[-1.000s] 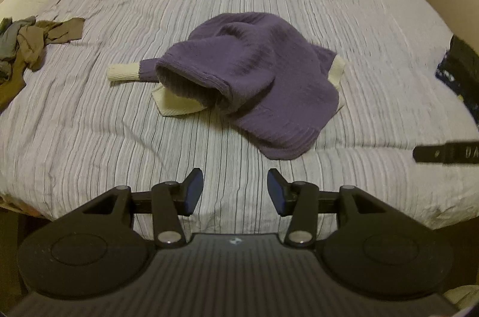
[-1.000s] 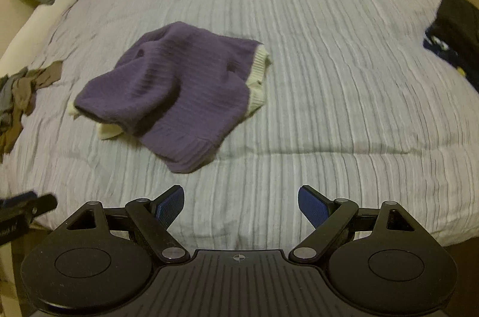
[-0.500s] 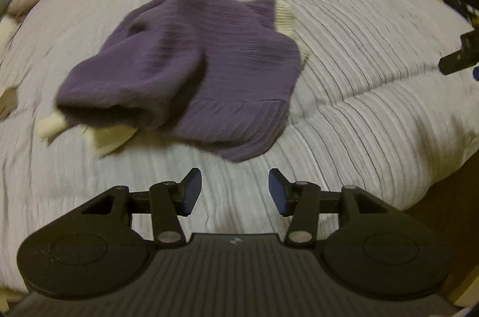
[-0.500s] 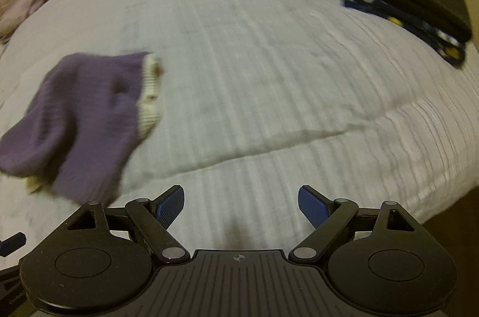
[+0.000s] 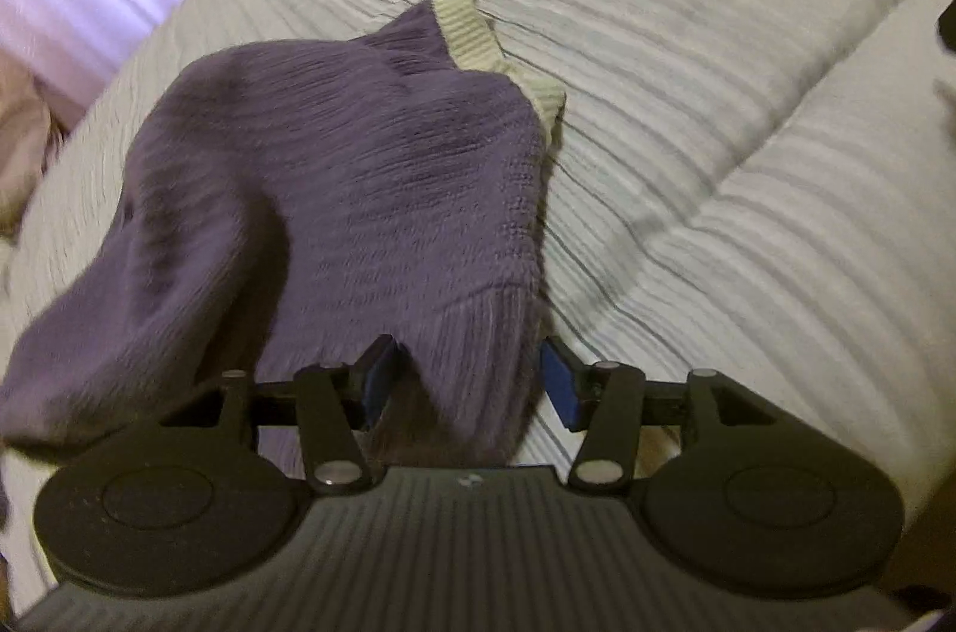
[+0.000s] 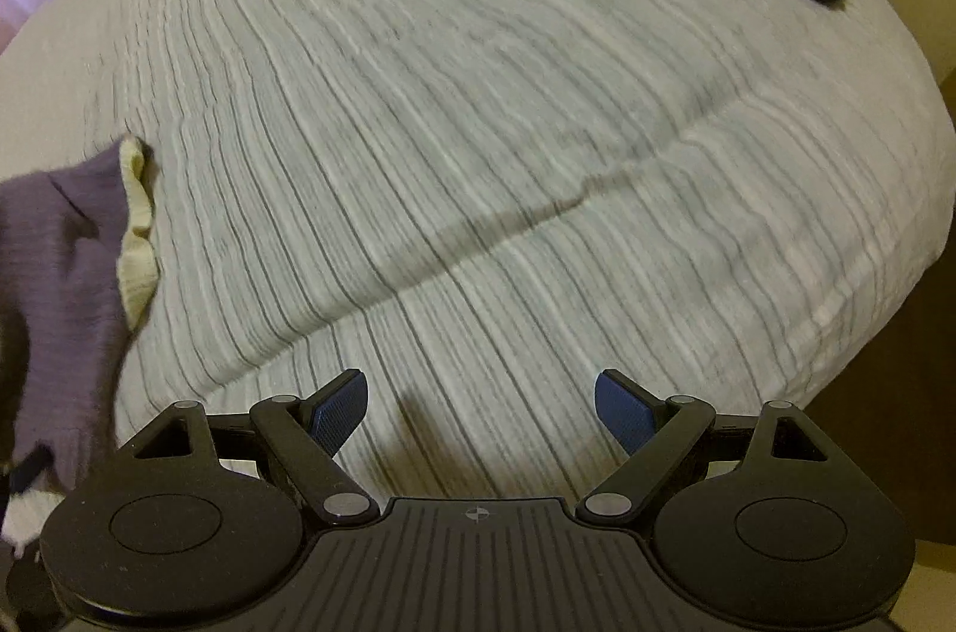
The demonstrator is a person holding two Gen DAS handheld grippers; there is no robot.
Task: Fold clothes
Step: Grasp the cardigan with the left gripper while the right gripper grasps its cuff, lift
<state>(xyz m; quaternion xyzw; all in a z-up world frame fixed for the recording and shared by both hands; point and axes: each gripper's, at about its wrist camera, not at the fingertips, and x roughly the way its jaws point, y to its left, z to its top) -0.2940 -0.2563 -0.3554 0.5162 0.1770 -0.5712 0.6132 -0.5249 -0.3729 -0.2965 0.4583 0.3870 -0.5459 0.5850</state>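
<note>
Purple sweater [image 5: 334, 190] hem between left hand-held gripper [image 5: 469, 378] fingers — spread, unclamped; right hand-held gripper [image 6: 481, 408] agape.

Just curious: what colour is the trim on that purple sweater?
Cream, a pale yellowish white, on the sweater; its ribbed trim shows best in the left wrist view.

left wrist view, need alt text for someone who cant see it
The left gripper is open, its fingers on either side of the ribbed hem of a rumpled purple knit sweater with cream cuffs. The sweater lies on a bed covered by a grey striped quilt, with pale curtains behind.
</note>
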